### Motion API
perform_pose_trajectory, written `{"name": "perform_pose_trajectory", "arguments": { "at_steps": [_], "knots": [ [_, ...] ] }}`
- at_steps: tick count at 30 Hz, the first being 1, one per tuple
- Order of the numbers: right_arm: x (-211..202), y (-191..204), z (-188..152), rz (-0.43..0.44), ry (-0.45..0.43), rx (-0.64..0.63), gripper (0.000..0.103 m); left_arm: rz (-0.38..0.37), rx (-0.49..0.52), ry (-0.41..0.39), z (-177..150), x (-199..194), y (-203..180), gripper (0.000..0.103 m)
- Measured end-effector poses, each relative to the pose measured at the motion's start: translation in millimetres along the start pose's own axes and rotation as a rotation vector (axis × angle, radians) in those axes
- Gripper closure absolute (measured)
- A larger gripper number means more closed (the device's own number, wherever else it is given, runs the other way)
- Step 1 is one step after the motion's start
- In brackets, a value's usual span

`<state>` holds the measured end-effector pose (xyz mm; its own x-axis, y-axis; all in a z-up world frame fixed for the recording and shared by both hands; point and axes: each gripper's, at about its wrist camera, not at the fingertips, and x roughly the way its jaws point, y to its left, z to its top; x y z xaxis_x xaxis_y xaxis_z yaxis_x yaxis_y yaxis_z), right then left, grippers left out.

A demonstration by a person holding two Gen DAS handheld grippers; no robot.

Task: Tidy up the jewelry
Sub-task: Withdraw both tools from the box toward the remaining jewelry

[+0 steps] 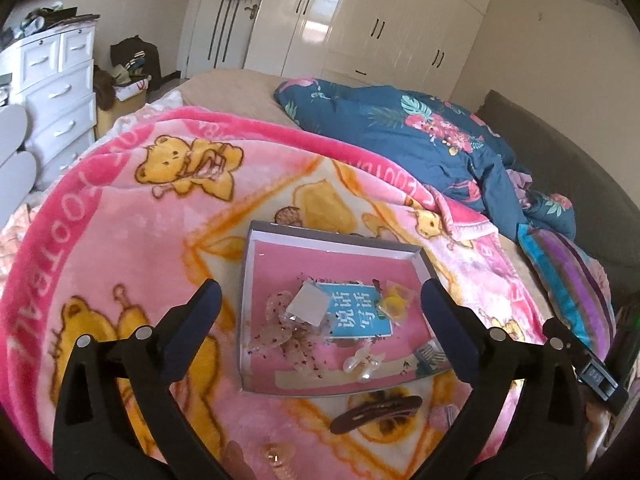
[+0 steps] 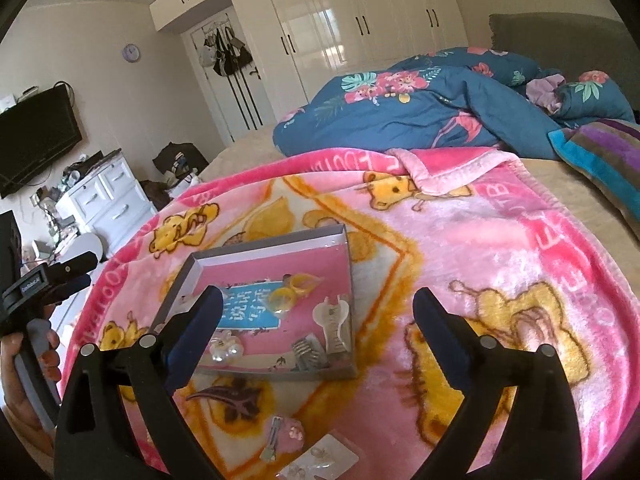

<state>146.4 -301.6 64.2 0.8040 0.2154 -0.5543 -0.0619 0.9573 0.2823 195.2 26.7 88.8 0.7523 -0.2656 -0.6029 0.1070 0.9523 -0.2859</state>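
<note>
Hanging above the bed, the left gripper (image 1: 320, 312) had its jaws spread wide with nothing between them, and the right gripper (image 2: 318, 316) was spread just as wide and just as empty. Beyond both sat the shallow grey box (image 1: 246, 300) on the pink bear blanket (image 1: 120, 240), already holding a blue card (image 1: 360, 314), a yellow ring (image 1: 394, 302), a pearl clip (image 1: 364, 364) and a glittery pink clip (image 1: 280, 332).

Outside the box, on its near side, lay the dark brown snap clip (image 1: 376, 414), its long axis running roughly parallel to the box's near wall. It lay below and slightly to the right of the left gripper's gap, and under the right gripper's left finger (image 2: 196, 328); by my judgement either hand could reach it.

Only the right wrist view showed a small silver clip (image 2: 272, 438) and a white earring card (image 2: 320, 462) nearer still. Only the left wrist view showed an amber claw clip (image 1: 276, 456) at the bottom edge.
</note>
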Motion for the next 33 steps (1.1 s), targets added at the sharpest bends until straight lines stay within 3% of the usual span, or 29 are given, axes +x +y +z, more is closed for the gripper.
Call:
{"name": "perform_pose_trajectory", "arguments": {
  "at_steps": [21,33],
  "knots": [
    [-38,25,-21,0.049,0.013,-0.151,0.007,0.042,0.004,-0.068,-27,-63,0,0.010],
    [-52,38,-37,0.091,0.035,-0.199,0.007,0.055,-0.005,-0.039,-63,-79,-9,0.010]
  ]
}}
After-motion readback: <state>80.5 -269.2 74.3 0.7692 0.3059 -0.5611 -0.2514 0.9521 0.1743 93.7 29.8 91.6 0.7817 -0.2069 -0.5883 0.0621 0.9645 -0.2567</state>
